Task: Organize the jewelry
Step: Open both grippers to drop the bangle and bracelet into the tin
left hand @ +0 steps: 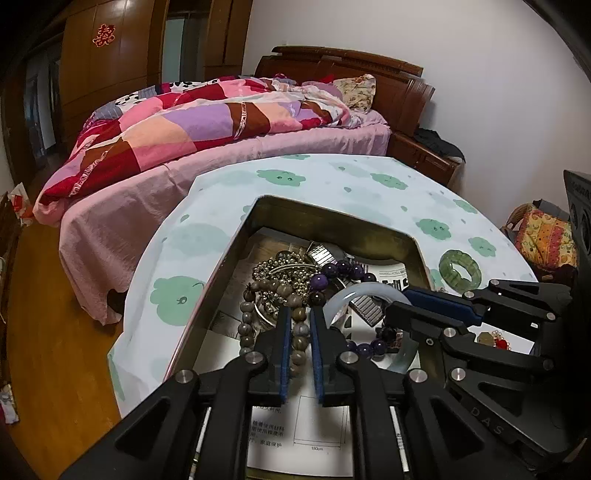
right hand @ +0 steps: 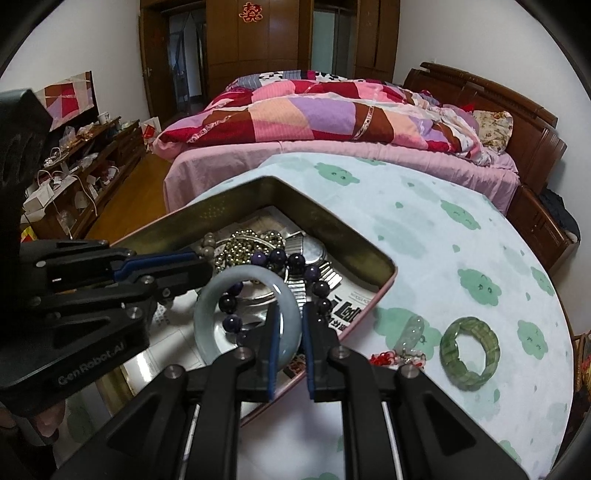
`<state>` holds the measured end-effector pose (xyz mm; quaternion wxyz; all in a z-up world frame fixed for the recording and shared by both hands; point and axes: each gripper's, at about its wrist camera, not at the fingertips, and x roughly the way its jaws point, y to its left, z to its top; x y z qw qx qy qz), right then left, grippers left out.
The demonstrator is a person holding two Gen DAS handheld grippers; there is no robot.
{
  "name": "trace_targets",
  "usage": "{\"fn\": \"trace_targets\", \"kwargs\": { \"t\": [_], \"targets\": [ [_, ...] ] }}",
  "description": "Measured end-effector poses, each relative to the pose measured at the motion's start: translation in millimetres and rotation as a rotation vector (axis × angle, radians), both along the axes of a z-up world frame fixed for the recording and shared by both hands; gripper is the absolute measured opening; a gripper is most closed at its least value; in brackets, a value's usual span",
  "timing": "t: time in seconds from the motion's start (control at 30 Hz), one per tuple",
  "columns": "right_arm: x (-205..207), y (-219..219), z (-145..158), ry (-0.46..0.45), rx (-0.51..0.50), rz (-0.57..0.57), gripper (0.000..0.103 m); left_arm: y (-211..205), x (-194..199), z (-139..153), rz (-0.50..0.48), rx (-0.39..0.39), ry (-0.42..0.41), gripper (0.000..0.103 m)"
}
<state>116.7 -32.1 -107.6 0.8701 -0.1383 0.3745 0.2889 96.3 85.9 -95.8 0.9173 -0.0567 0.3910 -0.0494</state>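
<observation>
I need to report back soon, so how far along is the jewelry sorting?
Early. Done: green bracelet lies out on the cloth. In hand: right gripper holds the pale bangle; left gripper straddles the brown beads. Left: tangled pieces in the tin.

1. Home bedroom: wooden bed w/ carved dark-wood headboard [right hand: 491, 92], pink sheet, patchwork pink-red-purple quilt [right hand: 314, 110].
2. Tall brown wooden wardrobe [right hand: 255, 48] w/ red paper double-happiness cutout [right hand: 252, 11] on its door.
3. Low wooden cabinet [right hand: 85, 162] along the wall, cluttered w/ boxes, cables, a cup.
4. Orange-brown wood floor [left hand: 55, 314]; table under white cloth w/ green cloud print [right hand: 461, 236].
</observation>
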Motion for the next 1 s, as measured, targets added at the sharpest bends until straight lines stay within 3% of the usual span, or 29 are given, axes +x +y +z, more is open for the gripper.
{"fn": "trace_targets", "kwargs": {
  "t": [0.07,0.1,0.13,0.27,0.53,0.8,1.0],
  "targets": [
    [0,-3,1,0.001,0.011,-0.005,0.014,0,-2,4,0.003,0.004,-0.014,0.036],
    [0,-4,2,-0.002,0.016,-0.010,0.014,0,-5,7,0.011,0.001,-0.028,0.054],
    [0,-6,3,-0.003,0.022,-0.013,0.014,1,-7,10,0.017,-0.002,-0.043,0.061],
    [-1,-16,12,0.000,0.064,-0.019,0.014,5,-16,20,0.028,-0.024,-0.067,0.061],
    [-9,-74,21,0.028,0.146,-0.093,0.031,-9,-25,25,0.011,-0.046,-0.052,0.061],
    [-17,-156,17,0.050,0.144,-0.262,0.032,-44,-38,20,-0.057,-0.045,-0.036,0.061],
    [-34,-172,2,0.088,0.138,-0.271,0.032,-69,-51,26,-0.099,-0.017,-0.065,0.061]
  ]
}}
